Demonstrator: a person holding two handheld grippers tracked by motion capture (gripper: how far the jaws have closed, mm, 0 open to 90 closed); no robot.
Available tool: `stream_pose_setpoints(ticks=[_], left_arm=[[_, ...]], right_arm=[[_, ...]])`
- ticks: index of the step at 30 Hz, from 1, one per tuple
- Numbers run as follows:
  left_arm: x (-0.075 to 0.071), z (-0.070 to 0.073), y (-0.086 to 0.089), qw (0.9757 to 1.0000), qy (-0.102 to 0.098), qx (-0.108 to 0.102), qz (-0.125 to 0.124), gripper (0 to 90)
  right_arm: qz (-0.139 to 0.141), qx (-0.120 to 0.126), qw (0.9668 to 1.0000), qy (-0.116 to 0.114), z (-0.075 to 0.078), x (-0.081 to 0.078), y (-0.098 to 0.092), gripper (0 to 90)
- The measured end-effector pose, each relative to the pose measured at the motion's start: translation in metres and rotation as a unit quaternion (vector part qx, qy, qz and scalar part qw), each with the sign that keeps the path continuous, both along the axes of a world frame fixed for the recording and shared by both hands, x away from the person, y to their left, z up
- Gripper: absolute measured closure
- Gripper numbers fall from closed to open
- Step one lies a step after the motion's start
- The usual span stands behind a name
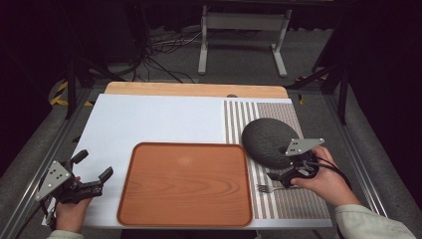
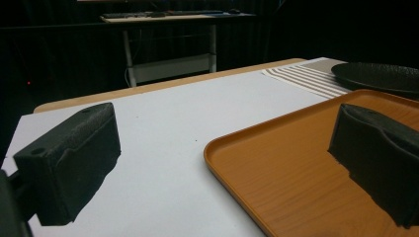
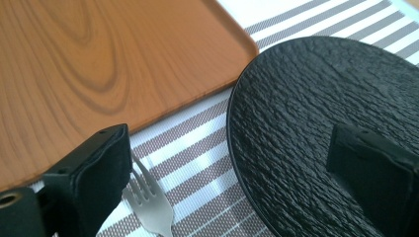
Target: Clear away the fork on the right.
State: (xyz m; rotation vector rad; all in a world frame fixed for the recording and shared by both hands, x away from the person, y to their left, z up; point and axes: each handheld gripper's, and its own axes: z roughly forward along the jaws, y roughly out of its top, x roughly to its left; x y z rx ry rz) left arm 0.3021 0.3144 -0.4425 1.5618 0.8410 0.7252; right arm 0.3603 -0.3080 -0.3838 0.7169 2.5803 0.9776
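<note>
A brown wood-grain tray (image 1: 185,184) lies empty at the front middle of the table. To its right, a dark textured round plate (image 1: 266,139) rests on a striped placemat (image 1: 293,204), and a silver fork (image 1: 266,188) lies on the stripes in front of the plate. My right gripper (image 1: 284,172) is open just above the mat. In the right gripper view one jaw is over the fork (image 3: 150,207) and the other over the plate (image 3: 306,108). My left gripper (image 1: 93,166) is open and empty on the white mat (image 1: 159,119), left of the tray (image 2: 286,168).
The table's wooden back edge (image 1: 194,89) shows beyond the white mat. Metal rails (image 1: 35,164) run along both sides of the table. Behind it, a white stand (image 1: 244,30) and loose cables (image 1: 159,50) sit on the dark floor.
</note>
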Motion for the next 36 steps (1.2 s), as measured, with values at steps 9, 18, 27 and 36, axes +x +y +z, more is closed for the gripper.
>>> stream_pose_setpoints(ticks=[9,18,27,36], left_arm=[[0.000,0.000,0.000,1.0000,0.000,-0.001,-0.001,0.3],[0.000,0.000,0.000,1.0000,-0.001,-0.001,-0.002,0.2],[0.000,0.000,0.001,1.0000,-0.001,0.002,-0.001,0.2],[0.000,0.000,0.001,1.0000,-0.002,0.000,-0.005,0.2]], right_arm=[[0.020,-0.053,0.9982,0.017,0.004,0.005,0.007,4.7],[0.041,-0.081,0.9953,0.033,0.003,0.007,0.013,4.9],[0.062,-0.113,0.9906,0.047,0.000,0.006,0.018,4.9],[0.077,-0.182,0.9774,0.075,-0.007,0.004,0.025,7.3]])
